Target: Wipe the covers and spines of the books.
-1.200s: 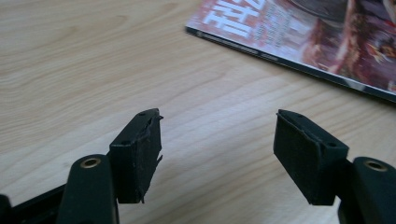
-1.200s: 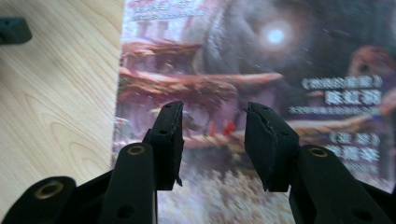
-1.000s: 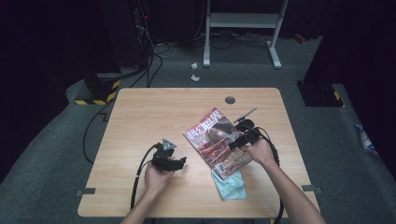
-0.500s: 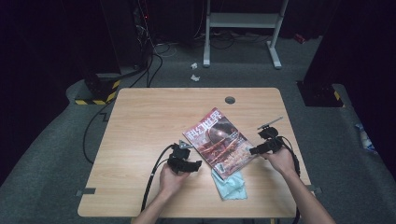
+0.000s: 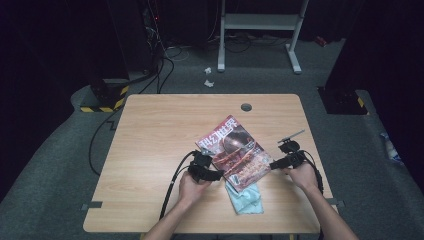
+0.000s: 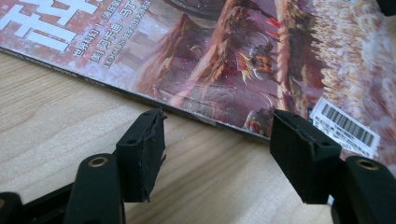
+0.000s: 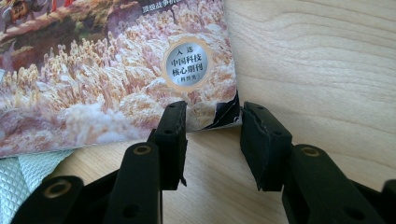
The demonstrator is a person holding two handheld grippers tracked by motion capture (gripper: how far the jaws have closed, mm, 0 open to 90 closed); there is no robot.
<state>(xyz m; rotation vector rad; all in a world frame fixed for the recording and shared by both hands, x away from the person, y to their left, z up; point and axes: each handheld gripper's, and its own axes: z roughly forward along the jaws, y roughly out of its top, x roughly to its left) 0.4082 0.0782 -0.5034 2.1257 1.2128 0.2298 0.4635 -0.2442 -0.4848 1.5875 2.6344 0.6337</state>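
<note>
A red-covered magazine [image 5: 232, 152] lies slanted on the wooden table [image 5: 160, 130], over part of a teal cloth [image 5: 246, 199]. My left gripper [image 5: 216, 176] is at the magazine's lower left edge. In the left gripper view this gripper [image 6: 217, 122] is open, with the magazine [image 6: 224, 56] edge just ahead of the pads. My right gripper [image 5: 274, 163] is at the magazine's right corner. In the right gripper view it [image 7: 212, 112] is open and straddles the torn corner of the magazine [image 7: 116, 70] without pinching it. The cloth [image 7: 23, 179] shows at lower left there.
A round cable hole [image 5: 246, 106] sits near the table's far edge. Black cables trail from both grippers over the near edge. On the floor behind are a black-and-yellow striped base [image 5: 102, 97] and a white frame stand [image 5: 260, 30].
My left gripper moved right, up to the magazine's edge. My right gripper slid right off the cover and now sits at the magazine's corner.
</note>
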